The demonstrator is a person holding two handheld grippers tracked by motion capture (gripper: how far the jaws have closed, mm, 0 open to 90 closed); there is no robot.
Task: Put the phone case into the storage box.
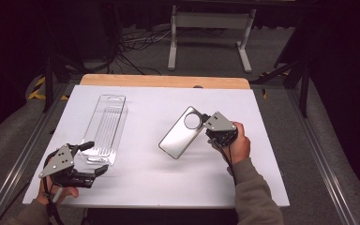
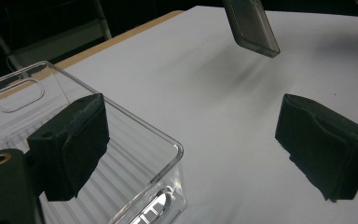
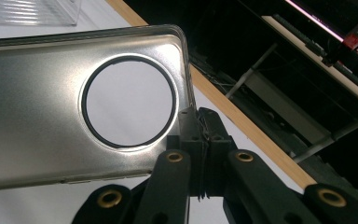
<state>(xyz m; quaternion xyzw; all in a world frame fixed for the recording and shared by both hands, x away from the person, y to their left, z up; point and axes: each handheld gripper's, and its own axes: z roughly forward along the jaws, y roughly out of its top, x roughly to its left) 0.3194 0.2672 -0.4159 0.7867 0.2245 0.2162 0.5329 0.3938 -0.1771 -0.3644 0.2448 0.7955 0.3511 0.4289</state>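
A translucent grey phone case (image 1: 180, 133) with a round camera hole hangs tilted above the middle of the white table (image 1: 168, 185). My right gripper (image 1: 205, 123) is shut on its edge beside the hole. In the right gripper view the jaws (image 3: 200, 126) pinch the case (image 3: 37, 116) at its corner. A clear plastic box (image 1: 105, 126) lies lengthwise at the left. My left gripper (image 1: 96, 158) stands open at the box's near end. In the left gripper view, the gripper (image 2: 196, 149) has one jaw over the box (image 2: 121, 140) and the other over bare table, pressing nothing. The case (image 2: 251, 23) shows farther off.
A wooden strip (image 1: 164, 80) runs along the table's far edge. Behind it, a white metal stand (image 1: 211, 28) and cables sit on the floor. Metal rails flank both sides of the table. Bare table lies between the box and the case.
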